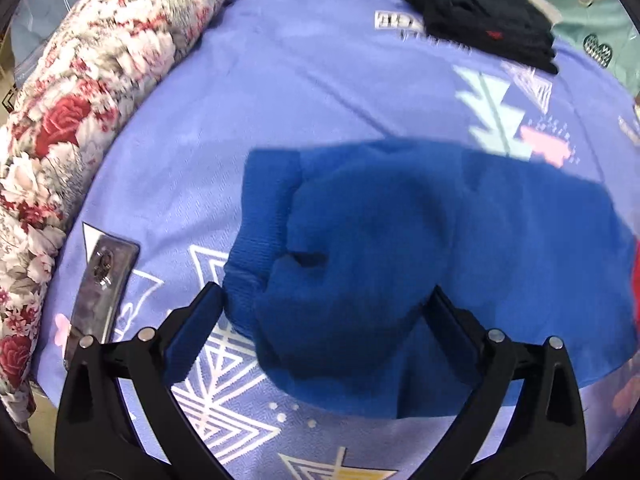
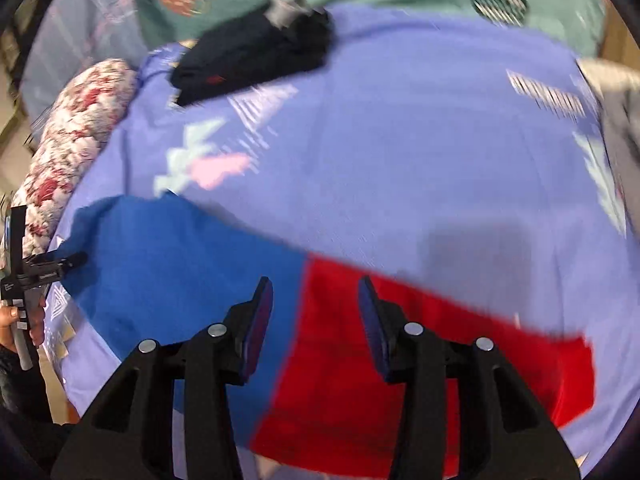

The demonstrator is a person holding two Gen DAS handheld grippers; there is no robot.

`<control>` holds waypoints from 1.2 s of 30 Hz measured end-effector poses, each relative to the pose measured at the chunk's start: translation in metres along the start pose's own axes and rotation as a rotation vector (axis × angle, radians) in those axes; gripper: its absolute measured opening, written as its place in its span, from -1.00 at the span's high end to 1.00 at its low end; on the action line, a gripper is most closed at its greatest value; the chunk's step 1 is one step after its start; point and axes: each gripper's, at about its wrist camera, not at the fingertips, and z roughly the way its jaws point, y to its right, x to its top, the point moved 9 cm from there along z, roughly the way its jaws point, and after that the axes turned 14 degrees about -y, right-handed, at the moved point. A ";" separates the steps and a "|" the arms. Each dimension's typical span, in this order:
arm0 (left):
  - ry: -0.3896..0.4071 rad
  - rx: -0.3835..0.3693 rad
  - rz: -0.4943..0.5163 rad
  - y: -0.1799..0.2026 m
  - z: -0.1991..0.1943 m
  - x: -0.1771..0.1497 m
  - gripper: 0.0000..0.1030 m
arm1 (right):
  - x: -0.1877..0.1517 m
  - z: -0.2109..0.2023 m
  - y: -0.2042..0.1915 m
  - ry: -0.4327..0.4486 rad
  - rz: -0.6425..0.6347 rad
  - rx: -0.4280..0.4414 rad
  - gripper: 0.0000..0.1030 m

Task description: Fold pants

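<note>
Hovering over the blue end of the pants [image 1: 400, 240], the left gripper [image 1: 326, 300] has its fingers spread wide and grips nothing; the bunched ribbed cuff lies between them, just off the left pad. Judging by this, a fold is being set up, and the next move calls for closing on that cuff edge. At 9 o'clock a clear plastic packet [image 1: 102, 276] rests on the purple bed sheet [image 1: 280, 100], a floral quilt roll [image 1: 80, 100] beyond it, and a folded black garment [image 1: 480, 16] at 1 o'clock

From the right wrist, the right gripper [image 2: 316, 308] is partly open and empty above the pants' blue-red seam; the pants stretch from 9 to 4 o'clock. Nothing blocks them, though motion blur hides detail
</note>
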 end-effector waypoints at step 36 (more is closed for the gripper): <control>-0.084 -0.107 -0.073 -0.019 0.028 -0.028 -0.96 | 0.106 0.131 -0.131 -0.106 -0.317 -0.032 0.95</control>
